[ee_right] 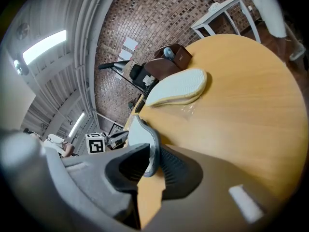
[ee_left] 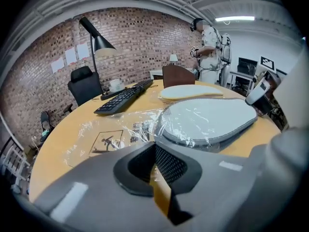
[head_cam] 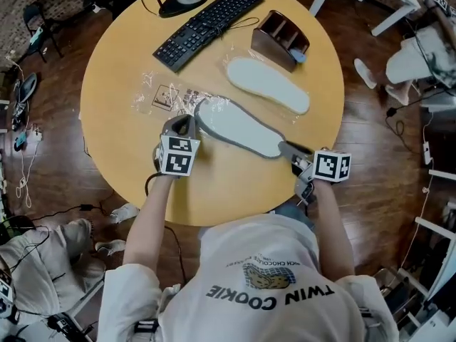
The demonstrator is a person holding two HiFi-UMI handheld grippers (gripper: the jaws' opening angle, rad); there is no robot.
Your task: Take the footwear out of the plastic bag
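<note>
Round table (head_cam: 214,191) bears keyboard (head_cam: 206,26), plastic bag (head_cam: 160,98), 2 slippers (head_cam: 267,84).

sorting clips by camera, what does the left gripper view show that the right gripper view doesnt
Only the left gripper view: the plastic bag with its printed panel, draped over one end of the grey-rimmed sole, and the left claw pinching the film. Only the right gripper view: the right claw clamped on that sole's rim, the left gripper's marker cube, a white table behind. Both: the grey-rimmed sole, the cream sole, the brown holder, the round table.
</note>
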